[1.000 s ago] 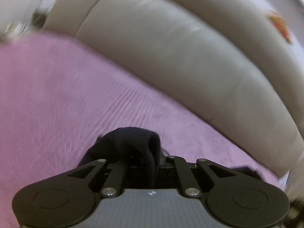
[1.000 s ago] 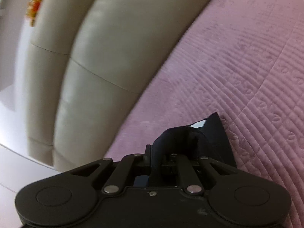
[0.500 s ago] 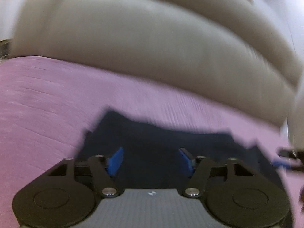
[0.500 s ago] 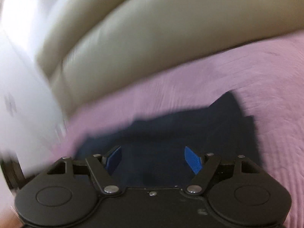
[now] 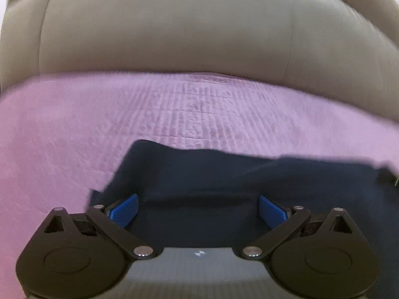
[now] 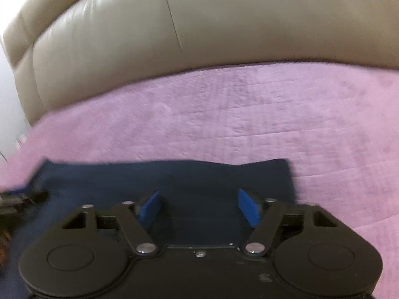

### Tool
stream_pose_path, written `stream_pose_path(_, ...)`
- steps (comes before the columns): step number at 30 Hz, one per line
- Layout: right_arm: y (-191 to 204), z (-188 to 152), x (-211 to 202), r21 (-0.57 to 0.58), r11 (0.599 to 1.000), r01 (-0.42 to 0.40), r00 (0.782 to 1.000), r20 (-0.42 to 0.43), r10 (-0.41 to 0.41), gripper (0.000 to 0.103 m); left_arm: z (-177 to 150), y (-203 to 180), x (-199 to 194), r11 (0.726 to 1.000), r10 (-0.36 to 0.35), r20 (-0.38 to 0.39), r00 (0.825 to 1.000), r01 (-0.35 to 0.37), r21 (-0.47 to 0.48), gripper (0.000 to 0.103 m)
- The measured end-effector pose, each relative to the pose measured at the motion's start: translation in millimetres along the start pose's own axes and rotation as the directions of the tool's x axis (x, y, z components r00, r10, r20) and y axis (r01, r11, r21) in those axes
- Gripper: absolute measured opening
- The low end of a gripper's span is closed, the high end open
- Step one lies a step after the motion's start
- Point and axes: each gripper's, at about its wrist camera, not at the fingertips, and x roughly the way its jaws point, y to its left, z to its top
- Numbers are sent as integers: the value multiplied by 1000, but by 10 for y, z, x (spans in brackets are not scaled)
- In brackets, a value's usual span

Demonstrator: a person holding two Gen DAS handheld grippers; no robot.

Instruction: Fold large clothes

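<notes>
A dark navy garment (image 5: pixel 224 182) lies flat on the pink quilted bedspread (image 5: pixel 99 114), its far edge straight across both views; it also shows in the right wrist view (image 6: pixel 174 179). My left gripper (image 5: pixel 198 210) is open just above the garment's left part, blue pads (image 5: pixel 124 210) wide apart and empty. My right gripper (image 6: pixel 199 208) is open above the garment's right part, near its right corner (image 6: pixel 286 167), blue pads (image 6: pixel 248 206) apart and empty. The left gripper's tip shows at the left edge of the right wrist view (image 6: pixel 15 199).
A beige padded leather headboard (image 5: pixel 174 30) rises behind the bedspread and also fills the top of the right wrist view (image 6: pixel 224 20). Bare pink bedspread (image 6: pixel 274 114) stretches between the garment and the headboard. A white wall or bedside surface (image 6: pixel 7 79) is at the far left.
Both grippers were shut on bunched dark cloth a second ago; they have opened and let it go. The garment now lies flat, and both grippers have drawn back from its far edge.
</notes>
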Motion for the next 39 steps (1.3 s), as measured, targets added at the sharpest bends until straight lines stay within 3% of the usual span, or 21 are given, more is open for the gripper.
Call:
stream_pose_path(1,-38,-21,-51,-14,999,50,998,-28,-50,71,-23,32,-36,1000,16,-6,1000,-16,6,103)
stream_pose_path(3,-27,54,-238,-15,999,45,995,-85,-46,74,-14,150,-114,998,55,-36,998,-55,-16,103)
stream_pose_path(5,141,156,-481,-66,994,83,993,-79,-88,82,20,149,-355,992,125,-28,992,-124,31,92)
stream_pose_path(6,264,193,-634,-106,993,52,997,-45,-57,82,35,125,-496,991,105,1,994,-105,80,92)
stream_pose_path(8,502,210,-858,-174,982,-69,998,-7,69,89,96,42,-835,985,-24,77,997,10,173,100)
stream_pose_path(10,867,160,-925,-259,952,-161,987,-48,154,102,154,-142,-1085,964,-114,103,988,84,254,103)
stream_pose_path(12,1201,3,-781,-354,916,-189,979,-142,147,102,171,-364,-1150,929,-187,30,982,167,329,103)
stream_pose_path(15,1342,-369,-400,-433,892,-133,961,-276,10,103,-11,-579,-958,889,-250,-140,958,285,360,103)
stream_pose_path(17,987,-497,-423,-305,936,-173,965,-241,100,103,-289,-542,-740,896,-221,-206,953,282,343,103)
stream_pose_path(19,652,-561,-514,-221,957,-190,961,-241,135,103,-556,-271,-765,907,-267,-144,953,299,296,103)
stream_pose_path(22,406,-634,-716,-214,954,-212,957,-241,159,103,-667,119,-899,930,-266,-126,956,289,229,103)
stream_pose_path(26,661,-528,-983,-301,947,-116,971,-234,45,102,-623,298,-1159,951,-172,-139,975,202,234,103)
stream_pose_path(28,956,-491,-1264,-370,908,-194,977,-159,144,102,-548,229,-1389,951,-135,-96,986,156,266,92)
stream_pose_path(29,1088,-502,-1342,-398,884,-244,969,-143,203,102,-509,168,-1485,944,-156,-66,986,168,283,93)
stream_pose_path(31,1393,-581,-1369,-495,822,-283,959,-141,245,102,-427,20,-1666,912,-269,-34,963,266,312,101)
stream_pose_path(33,1649,-754,-1202,-598,760,-255,967,-172,189,102,-425,-215,-1713,861,-342,-85,936,348,371,103)
stream_pose_path(34,1708,-848,-1074,-628,741,-238,969,-201,141,102,-475,-359,-1664,833,-337,-132,932,361,420,103)
stream_pose_path(35,1699,-992,-915,-655,724,-215,969,-236,74,102,-573,-485,-1587,809,-306,-173,936,352,471,103)
stream_pose_path(36,1632,-1106,-861,-675,709,-203,973,-223,67,102,-680,-560,-1491,792,-266,-201,943,333,511,103)
stream_pose_path(37,1525,-1203,-921,-685,702,-196,980,-154,123,102,-802,-576,-1390,787,-231,-218,948,314,531,103)
stream_pose_path(39,1370,-1353,-1000,-693,714,-100,995,-51,90,102,-1012,-403,-1414,796,-273,-131,953,300,525,103)
